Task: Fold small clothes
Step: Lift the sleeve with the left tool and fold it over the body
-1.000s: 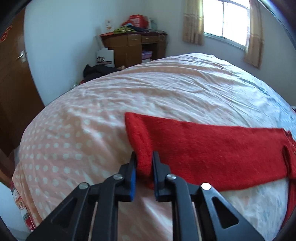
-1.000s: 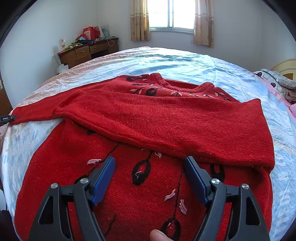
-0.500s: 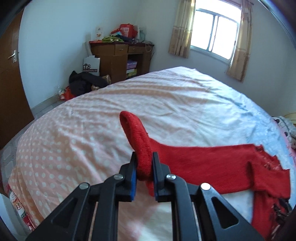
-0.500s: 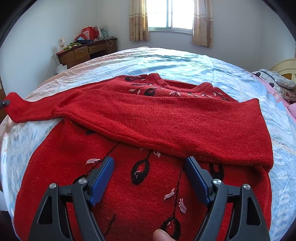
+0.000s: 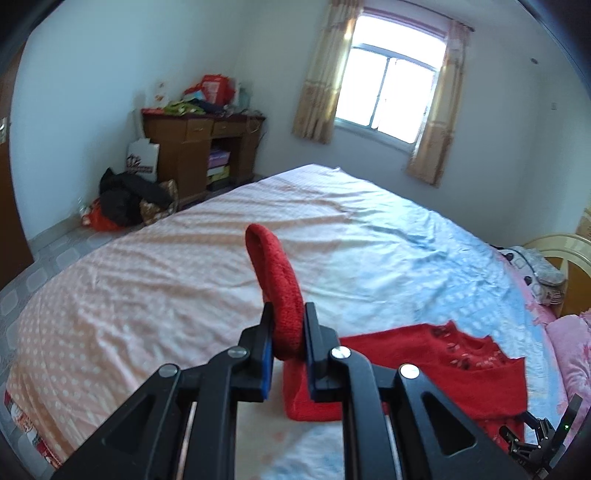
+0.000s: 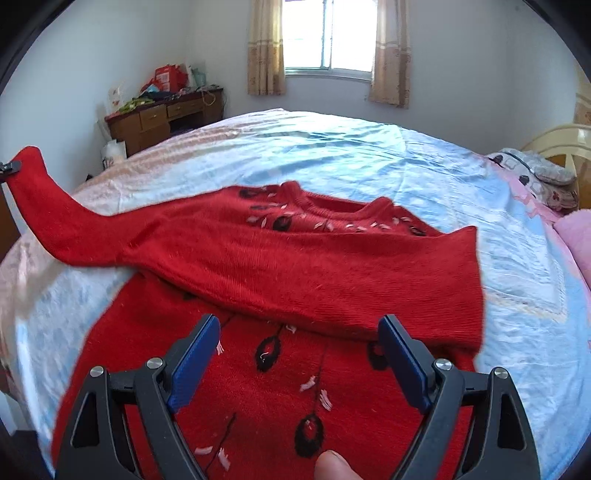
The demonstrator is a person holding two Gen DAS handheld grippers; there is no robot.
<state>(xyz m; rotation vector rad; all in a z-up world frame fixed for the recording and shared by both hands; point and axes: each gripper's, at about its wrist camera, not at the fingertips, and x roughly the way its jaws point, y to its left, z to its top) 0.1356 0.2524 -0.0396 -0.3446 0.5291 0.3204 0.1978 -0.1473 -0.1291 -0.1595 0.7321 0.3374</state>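
One garment is present: a red knitted sweater (image 6: 280, 280) lying front-up on the bed (image 6: 369, 147), its body spread toward the near edge and its round neckline toward the window (image 6: 327, 35). The knit carries a pattern of black oval outlines on thin black stems with small pale pink flecks, seen both across the chest below the collar and down the lower body. One sleeve is folded flat across the chest, its cuff end reaching the garment's right edge. The other sleeve (image 6: 48, 206) runs off to the left and rises clear of the bedcover, cuff uppermost. The left gripper (image 5: 288, 336) is pressed onto that cuff, the red ribbed end (image 5: 275, 284) standing up between its blue-lined fingers (image 5: 266, 354) and curling over above them. The right gripper (image 6: 299, 363) hangs over the lower body of the sweater with its two fingers spread wide, holding nothing; a fingertip of the operator (image 6: 332, 465) shows at the bottom edge. Count: one sweater, two sleeves, two grippers. The bedcover is peach with white dots on one side and pale blue on the other. A wooden desk (image 5: 192, 147) piled with items stands against the far wall.
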